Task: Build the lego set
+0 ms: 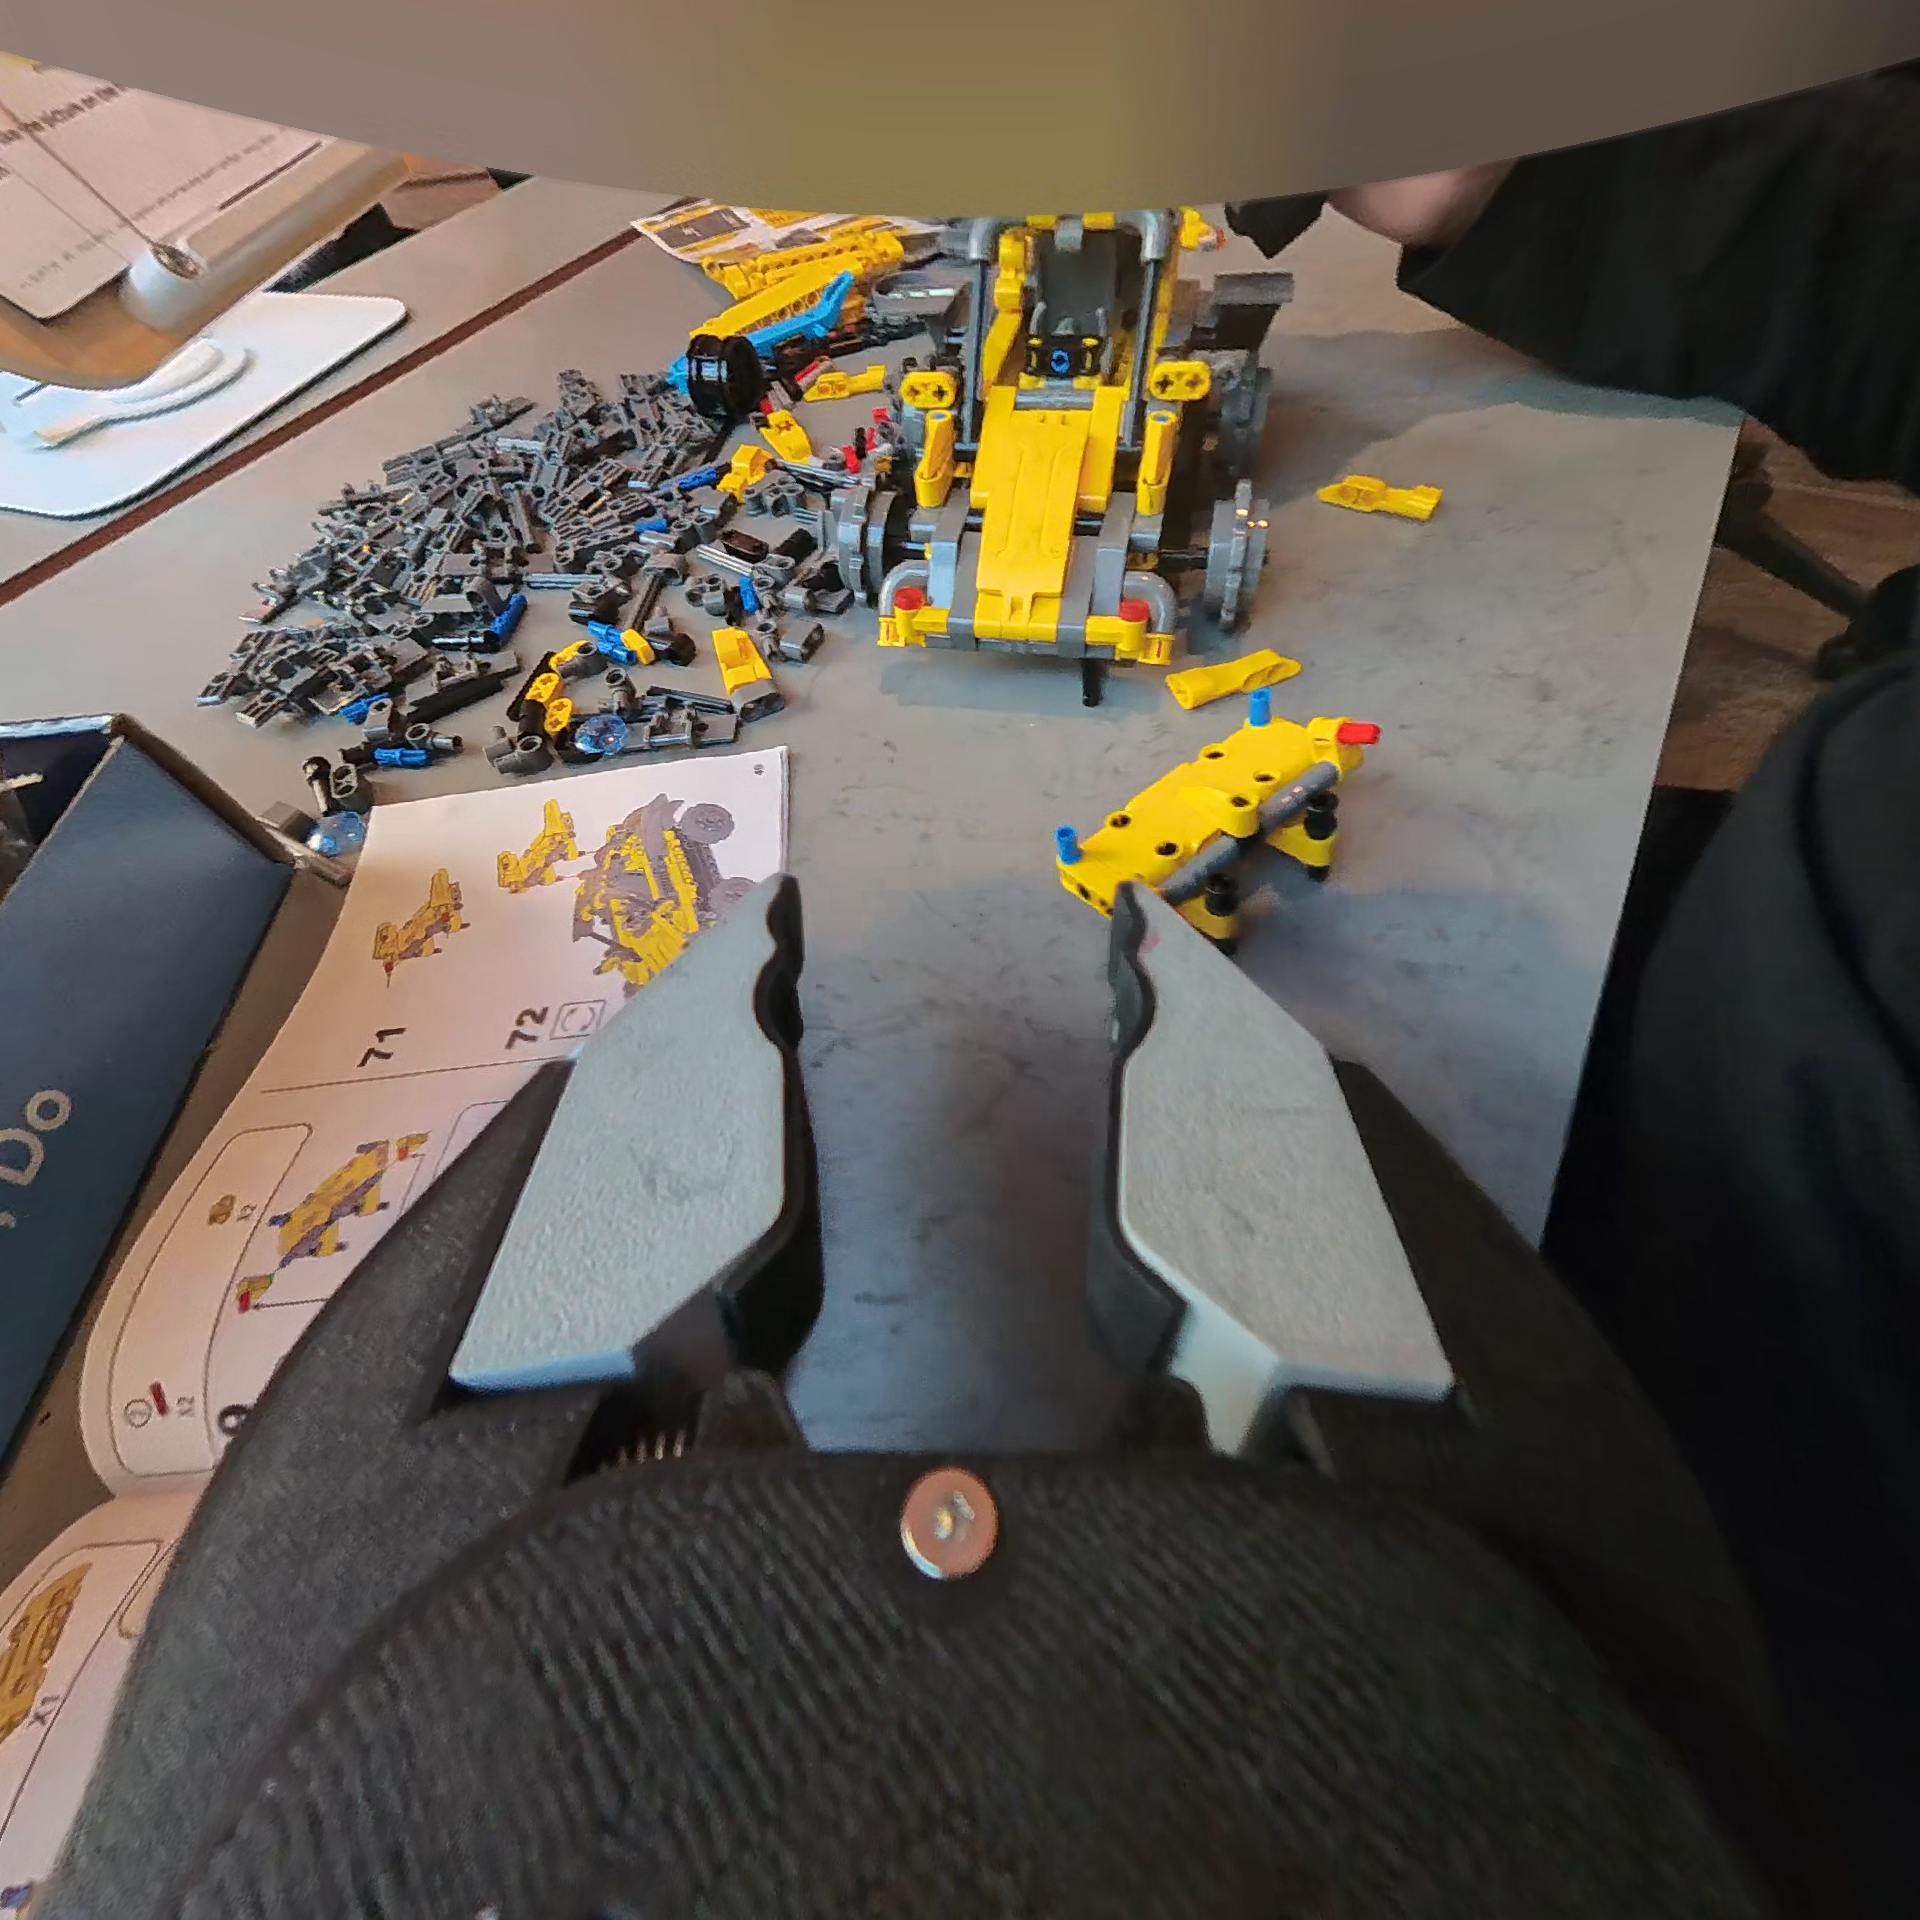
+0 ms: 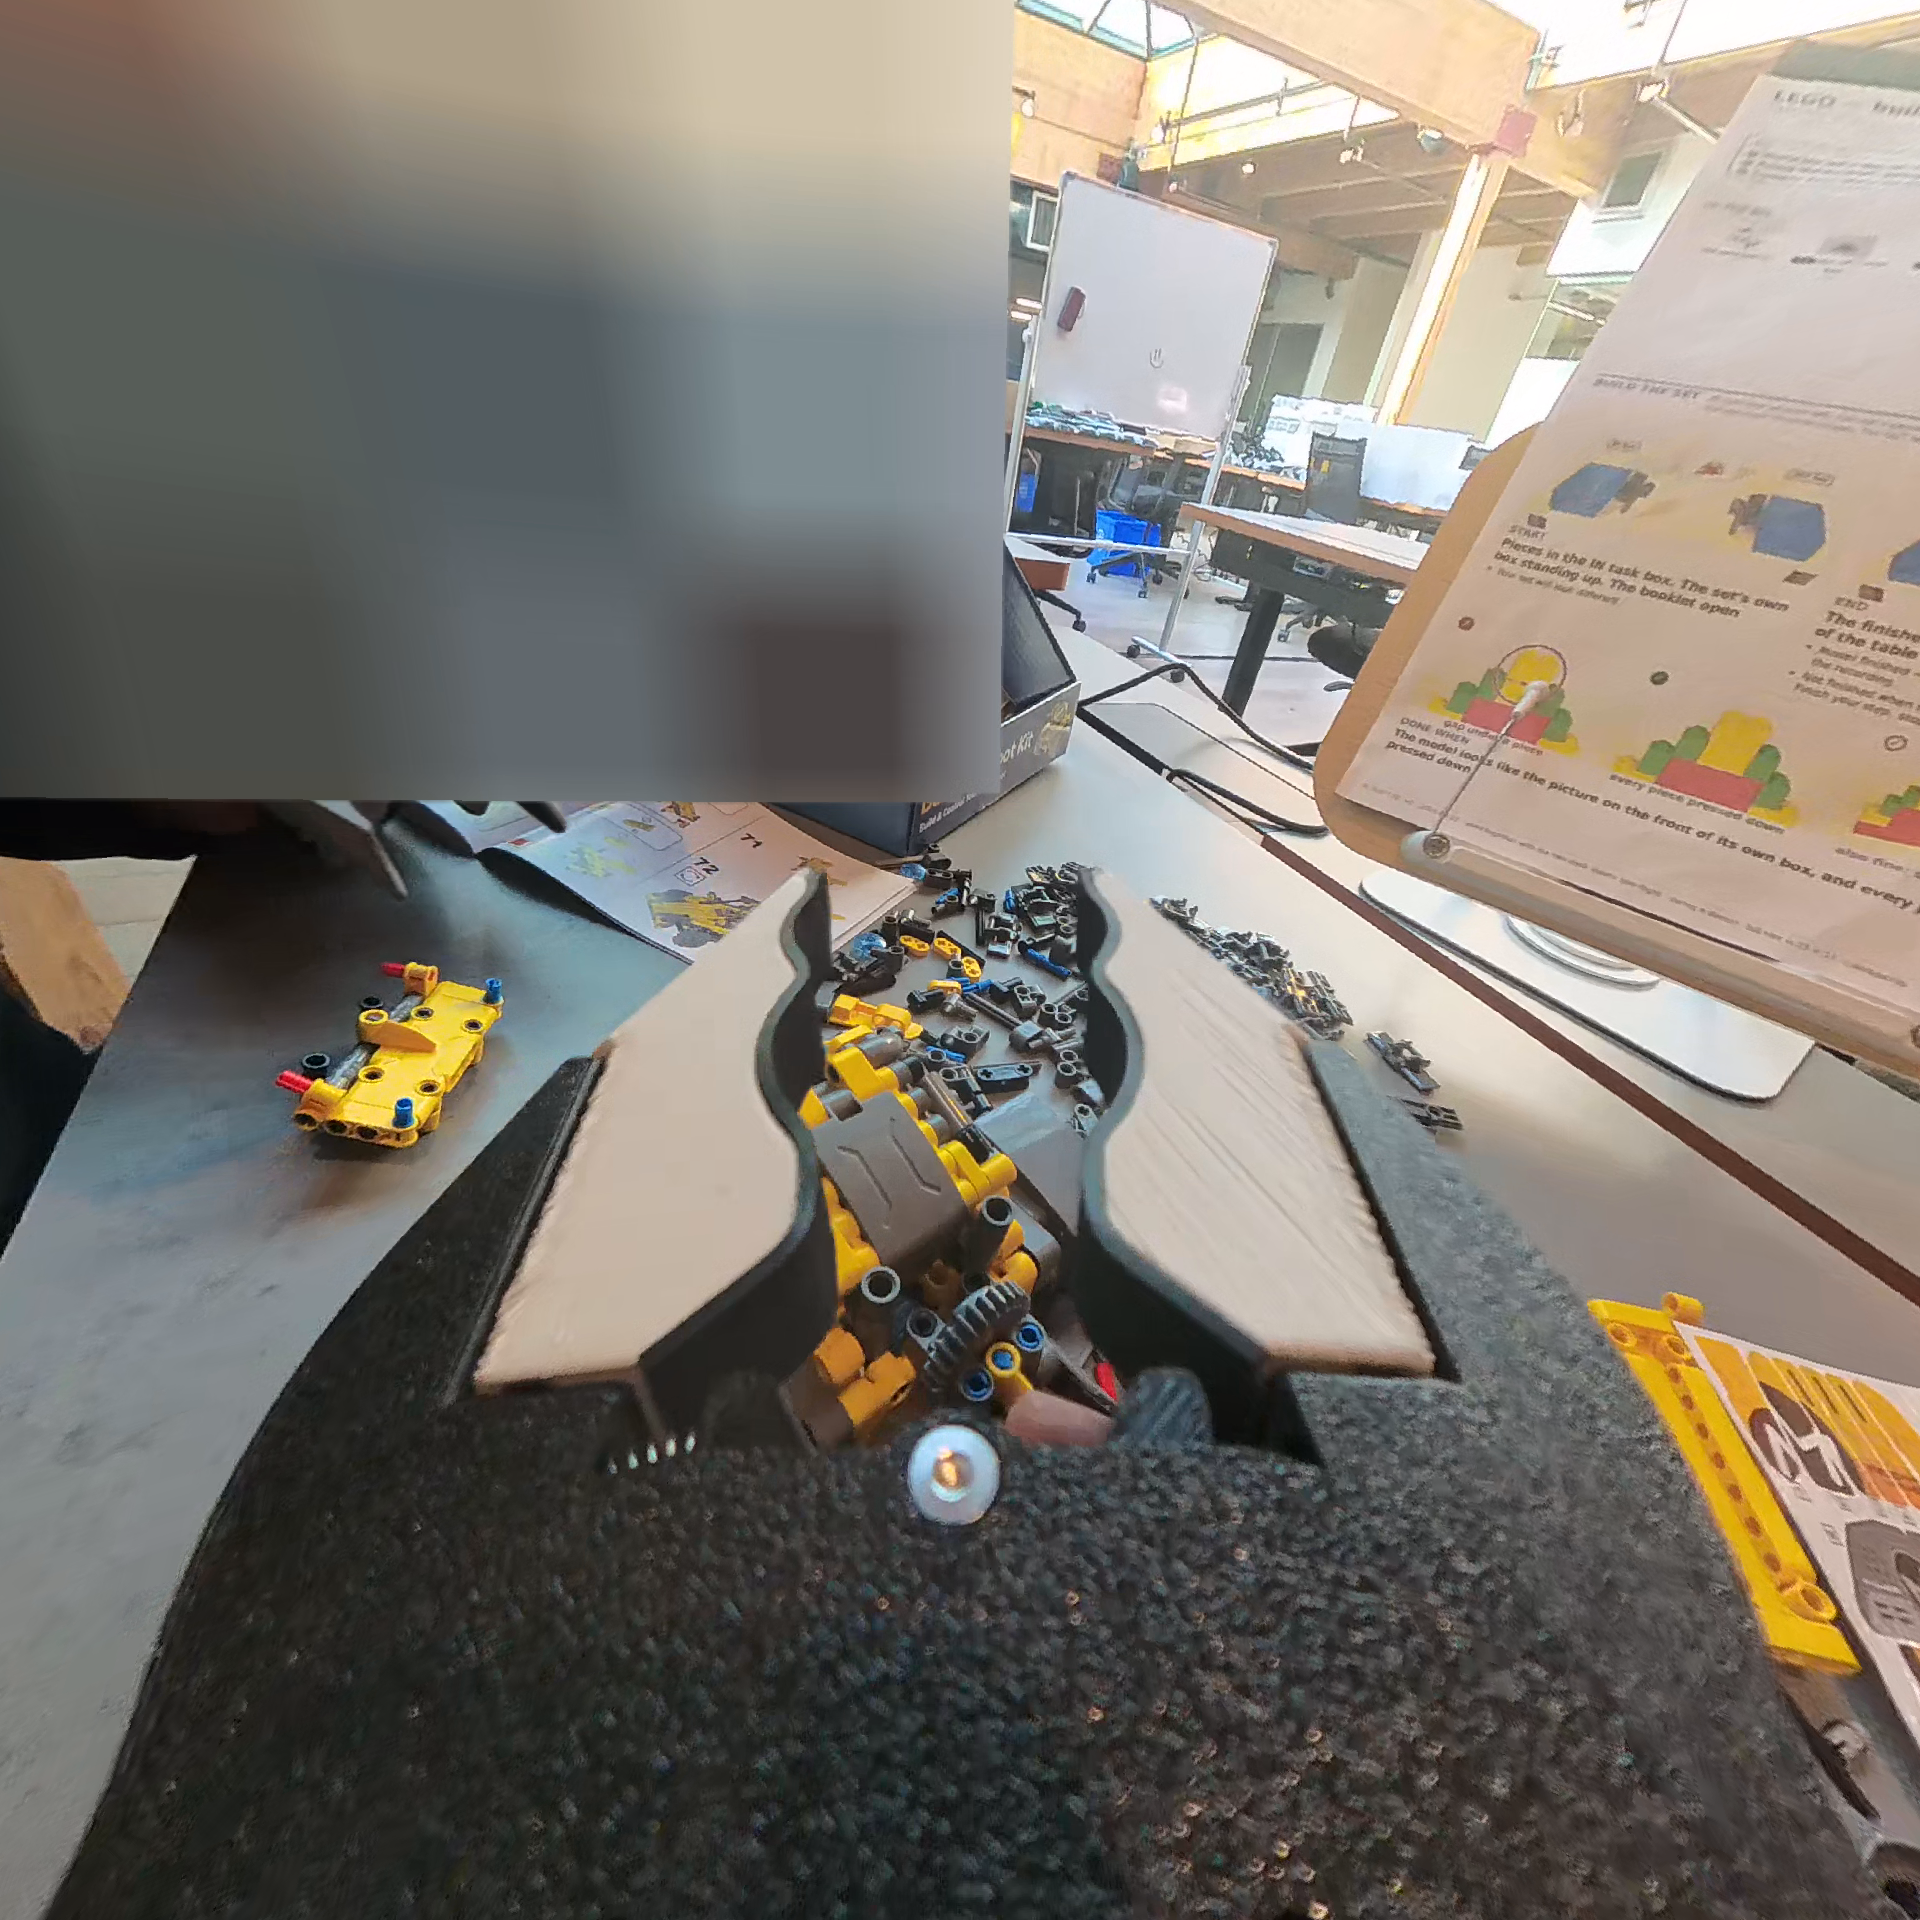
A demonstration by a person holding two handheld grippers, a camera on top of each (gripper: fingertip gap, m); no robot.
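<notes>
Yellow and grey brick vehicle (image 1: 1049,457), partly built, upright on the grey surface (image 1: 1455,644), seen close between the right hand-held gripper (image 2: 951,894) jaws, which stand apart. Small yellow sub-assembly (image 1: 1210,816) with blue and red pins, just beyond the spread left hand-held gripper (image 1: 951,904).

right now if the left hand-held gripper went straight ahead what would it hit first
Bare grey table first, then probably the yellow toy vehicle; the left hand-held gripper is open, and the small yellow assembly sits just right of its line.
</notes>
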